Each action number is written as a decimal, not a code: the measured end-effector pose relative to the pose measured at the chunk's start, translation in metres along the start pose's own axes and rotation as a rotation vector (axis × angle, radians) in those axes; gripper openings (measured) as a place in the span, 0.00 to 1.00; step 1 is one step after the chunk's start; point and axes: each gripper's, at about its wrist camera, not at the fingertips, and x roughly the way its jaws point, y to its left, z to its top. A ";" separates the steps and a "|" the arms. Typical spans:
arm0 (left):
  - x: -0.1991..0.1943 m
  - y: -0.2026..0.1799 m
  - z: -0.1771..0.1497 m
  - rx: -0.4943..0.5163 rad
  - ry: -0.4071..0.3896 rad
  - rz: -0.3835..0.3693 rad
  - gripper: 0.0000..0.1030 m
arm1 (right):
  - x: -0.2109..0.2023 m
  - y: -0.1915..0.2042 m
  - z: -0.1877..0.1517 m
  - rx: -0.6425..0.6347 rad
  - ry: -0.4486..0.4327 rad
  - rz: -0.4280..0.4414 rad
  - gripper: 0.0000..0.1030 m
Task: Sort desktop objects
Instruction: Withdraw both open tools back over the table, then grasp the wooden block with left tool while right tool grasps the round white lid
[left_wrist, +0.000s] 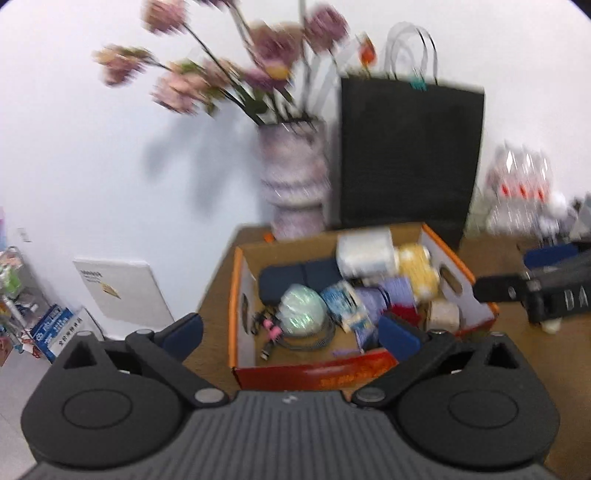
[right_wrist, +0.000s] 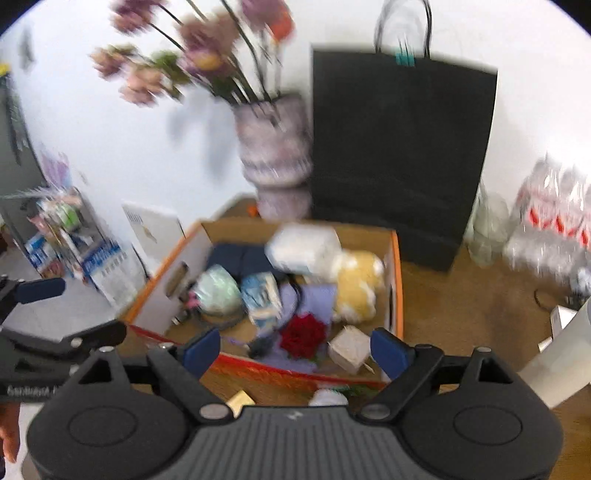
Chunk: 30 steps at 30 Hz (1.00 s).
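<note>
Hovering near the cardboard box (left_wrist: 347, 373) on the table (left_wrist: 491, 254), left gripper (left_wrist: 291, 332) spread wide, holding nothing. Right gripper (right_wrist: 295, 349) likewise wide and empty at the box's near wall. Box holds a white roll (left_wrist: 365, 254), yellow plush (right_wrist: 358, 284), red rose (right_wrist: 304, 334). Vase (left_wrist: 295, 173) and black bag (left_wrist: 410, 155) stand behind the box.
</note>
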 end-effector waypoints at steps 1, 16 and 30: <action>-0.009 0.002 -0.009 -0.032 -0.049 0.003 1.00 | -0.008 0.004 -0.012 -0.023 -0.069 -0.011 0.86; -0.093 -0.035 -0.193 -0.013 -0.136 -0.131 1.00 | -0.068 0.042 -0.226 -0.074 -0.213 -0.055 0.96; -0.082 -0.064 -0.220 0.052 -0.096 -0.137 1.00 | -0.075 0.011 -0.261 0.132 -0.156 -0.080 0.95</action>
